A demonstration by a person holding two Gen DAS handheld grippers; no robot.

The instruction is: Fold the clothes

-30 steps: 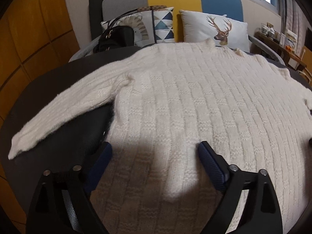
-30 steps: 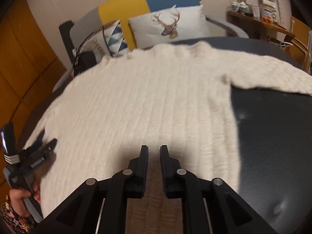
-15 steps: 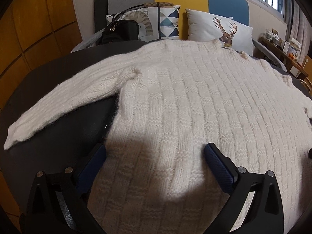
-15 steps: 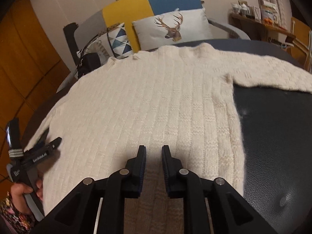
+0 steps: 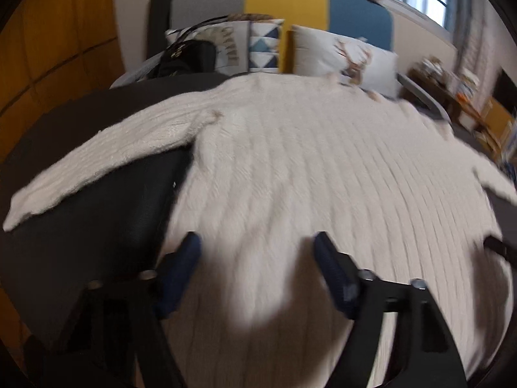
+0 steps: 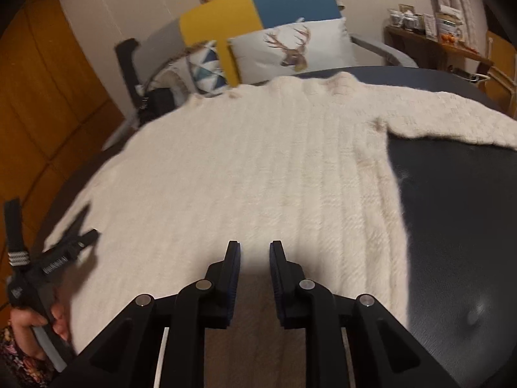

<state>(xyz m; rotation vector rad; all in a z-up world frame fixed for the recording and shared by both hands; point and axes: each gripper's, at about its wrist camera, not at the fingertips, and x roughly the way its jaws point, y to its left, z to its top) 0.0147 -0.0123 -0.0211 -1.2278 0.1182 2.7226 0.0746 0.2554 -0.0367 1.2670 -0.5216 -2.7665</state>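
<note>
A cream knitted sweater lies flat and spread out on a dark table, collar away from me, sleeves out to both sides. It also fills the right wrist view. My left gripper hovers open above the sweater's lower left part, near its left side edge, holding nothing. My right gripper hovers above the lower middle of the sweater with a narrow gap between its jaws, empty. The left gripper also shows in the right wrist view at the left.
Beyond the table stands a grey, yellow and blue sofa with a deer cushion, a triangle-pattern cushion and a black bag. A wooden side table with small items is at the right. Orange wall panels are left.
My left gripper has shifted right over the sweater and its jaws have narrowed somewhat. The right gripper's jaws have opened a little. Both views are motion-blurred.
</note>
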